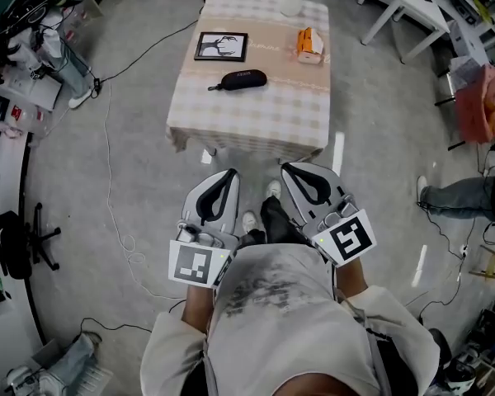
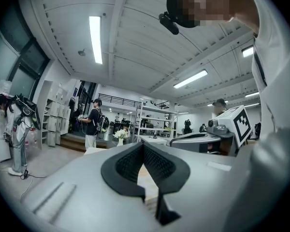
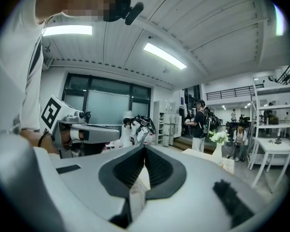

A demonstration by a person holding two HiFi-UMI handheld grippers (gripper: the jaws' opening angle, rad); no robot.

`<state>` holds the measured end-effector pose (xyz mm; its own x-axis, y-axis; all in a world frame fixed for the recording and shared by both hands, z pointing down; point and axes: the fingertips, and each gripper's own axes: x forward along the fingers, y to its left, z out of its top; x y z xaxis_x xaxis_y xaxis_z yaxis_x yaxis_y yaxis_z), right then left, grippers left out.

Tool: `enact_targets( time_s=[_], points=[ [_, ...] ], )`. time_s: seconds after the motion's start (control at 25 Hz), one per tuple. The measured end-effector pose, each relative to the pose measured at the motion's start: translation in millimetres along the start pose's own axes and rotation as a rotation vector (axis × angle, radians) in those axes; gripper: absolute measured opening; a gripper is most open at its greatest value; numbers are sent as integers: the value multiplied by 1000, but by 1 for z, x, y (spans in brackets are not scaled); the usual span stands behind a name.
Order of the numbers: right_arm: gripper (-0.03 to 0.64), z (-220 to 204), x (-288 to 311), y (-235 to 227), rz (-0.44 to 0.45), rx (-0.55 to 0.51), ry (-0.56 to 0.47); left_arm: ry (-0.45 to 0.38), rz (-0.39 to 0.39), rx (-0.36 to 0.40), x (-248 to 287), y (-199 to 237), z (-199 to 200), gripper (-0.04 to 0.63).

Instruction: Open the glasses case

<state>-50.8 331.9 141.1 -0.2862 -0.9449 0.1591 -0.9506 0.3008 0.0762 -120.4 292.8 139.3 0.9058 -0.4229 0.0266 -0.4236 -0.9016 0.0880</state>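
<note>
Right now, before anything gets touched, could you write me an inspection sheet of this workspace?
Surface: small cloth-covered table, standing ahead of the person.
Job's things: black glasses case lying closed near the table's middle, untouched.
Clutter: framed picture, orange box and white vase, all apart from the case.
Tools: left tool and right tool both shut, nothing held, short of the table.
Cables: dark cable on the floor left of the table; thin pale cable nearer the person.
Surroundings: white desks at top right, orange cloth, a person's leg at the right edge.
</note>
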Motion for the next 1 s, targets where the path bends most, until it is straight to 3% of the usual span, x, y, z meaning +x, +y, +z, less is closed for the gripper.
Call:
enact_targets(
  time_s=[1.0],
  points=[
    [17,-8,70,-139,199,12,-30,59,161,29,139,38,5,2]
  ],
)
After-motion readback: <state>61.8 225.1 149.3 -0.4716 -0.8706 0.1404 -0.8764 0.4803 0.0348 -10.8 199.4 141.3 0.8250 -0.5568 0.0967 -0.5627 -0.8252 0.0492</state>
